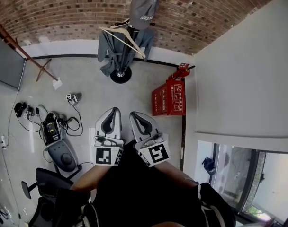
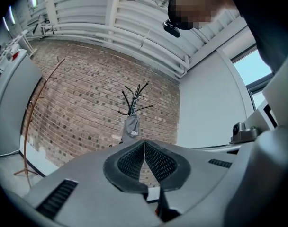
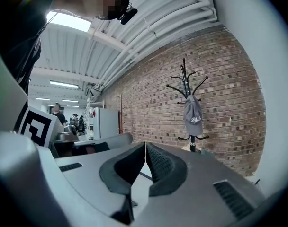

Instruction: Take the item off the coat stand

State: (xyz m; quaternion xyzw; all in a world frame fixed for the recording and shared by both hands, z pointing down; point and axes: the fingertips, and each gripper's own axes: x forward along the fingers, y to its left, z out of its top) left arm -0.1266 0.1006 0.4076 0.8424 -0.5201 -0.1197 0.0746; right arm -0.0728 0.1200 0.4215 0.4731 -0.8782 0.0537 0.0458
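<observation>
Cap — grey, white lettering illegible — hangs on coat stand.

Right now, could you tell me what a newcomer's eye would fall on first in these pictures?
The coat stand against the brick wall, a grey cap on top and a grey jacket on a hanger below. Then the red box by the white wall, and the left gripper and right gripper, both shut and empty.

Brick wall at the back; pale floor with cables; red crate beside a white wall; window lower right.
</observation>
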